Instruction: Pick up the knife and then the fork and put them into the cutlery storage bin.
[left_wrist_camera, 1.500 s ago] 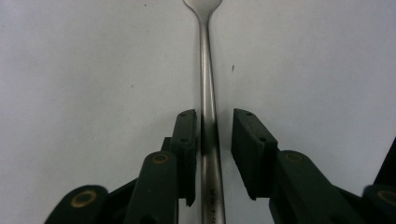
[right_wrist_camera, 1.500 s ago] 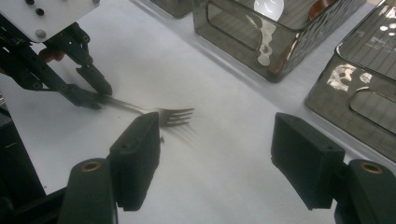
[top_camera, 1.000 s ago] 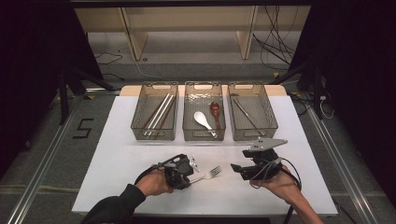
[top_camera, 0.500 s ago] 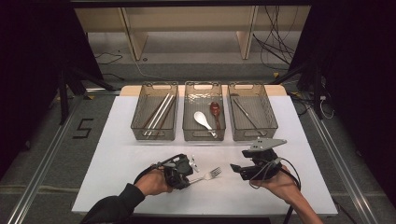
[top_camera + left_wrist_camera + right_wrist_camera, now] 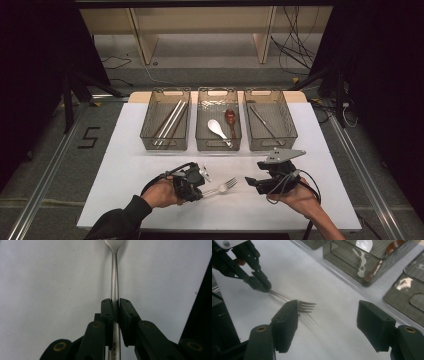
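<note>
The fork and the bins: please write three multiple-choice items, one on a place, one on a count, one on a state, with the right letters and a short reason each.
1. Where does the white spoon lie?
A. in the middle bin
B. in the left bin
C. on the bare table

2. How many clear bins stand in the row?
A. two
B. three
C. four

3. How does the left gripper stand?
A. open above the fork
B. shut on nothing
C. shut on the fork handle

Key:
1 A, it lies beside the brown spoon in the middle bin.
2 B, the high view shows three side by side.
3 C, the left gripper view shows both pads pressed on the handle.
</note>
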`<state>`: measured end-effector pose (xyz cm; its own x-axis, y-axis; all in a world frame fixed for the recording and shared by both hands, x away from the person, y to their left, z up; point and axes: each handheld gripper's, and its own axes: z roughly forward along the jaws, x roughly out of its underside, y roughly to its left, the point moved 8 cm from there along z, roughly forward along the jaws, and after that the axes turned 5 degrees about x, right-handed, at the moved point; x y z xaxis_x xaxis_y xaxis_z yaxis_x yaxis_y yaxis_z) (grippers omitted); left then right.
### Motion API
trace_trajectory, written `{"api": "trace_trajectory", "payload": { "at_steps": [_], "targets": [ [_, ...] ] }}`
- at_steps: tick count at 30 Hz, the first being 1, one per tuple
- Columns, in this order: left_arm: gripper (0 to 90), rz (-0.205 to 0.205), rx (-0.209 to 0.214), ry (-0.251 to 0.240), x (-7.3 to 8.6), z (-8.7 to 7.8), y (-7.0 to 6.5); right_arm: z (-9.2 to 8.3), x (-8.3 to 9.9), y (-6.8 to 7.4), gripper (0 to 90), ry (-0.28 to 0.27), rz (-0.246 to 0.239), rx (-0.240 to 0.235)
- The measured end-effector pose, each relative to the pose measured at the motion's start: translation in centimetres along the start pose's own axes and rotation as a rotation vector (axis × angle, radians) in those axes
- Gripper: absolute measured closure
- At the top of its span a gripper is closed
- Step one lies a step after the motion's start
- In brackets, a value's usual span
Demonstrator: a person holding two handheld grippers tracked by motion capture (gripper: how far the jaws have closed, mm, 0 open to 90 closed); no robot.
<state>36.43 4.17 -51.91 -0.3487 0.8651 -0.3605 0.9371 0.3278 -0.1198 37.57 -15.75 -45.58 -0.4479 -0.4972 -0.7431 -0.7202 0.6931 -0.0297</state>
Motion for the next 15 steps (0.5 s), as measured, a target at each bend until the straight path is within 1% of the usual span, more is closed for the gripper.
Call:
{"api": "trace_trajectory", "payload": {
  "at_steps": [4,6,7,9,14,15],
  "targets": [
    [81.3,0.033,0.013,-0.004,-0.4,-0.6,-0.6,0.3,-0.4,1.2,33.6,-0.006,-0.043,-0.038],
    [81.3,0.055,0.019,0.0,-0.6,-0.9,-0.9,0.6,-0.5,2.1,32.8,-0.003,-0.073,-0.065],
    [81.3,0.054,0.023,-0.003,-0.7,-1.0,-1.1,0.8,-0.6,2.5,32.3,-0.002,-0.092,-0.08],
    [81.3,0.074,0.026,0.002,-0.8,-1.2,-1.4,1.0,-0.8,3.5,30.7,-0.003,-0.124,-0.108],
    [81.3,0.104,0.033,0.003,-1.3,-1.5,-2.3,1.8,-0.8,5.2,29.3,0.02,-0.191,-0.148],
    [81.3,0.114,0.035,0.01,-1.3,-1.6,-2.5,2.0,-0.8,5.5,29.1,0.026,-0.204,-0.154]
  ]
}}
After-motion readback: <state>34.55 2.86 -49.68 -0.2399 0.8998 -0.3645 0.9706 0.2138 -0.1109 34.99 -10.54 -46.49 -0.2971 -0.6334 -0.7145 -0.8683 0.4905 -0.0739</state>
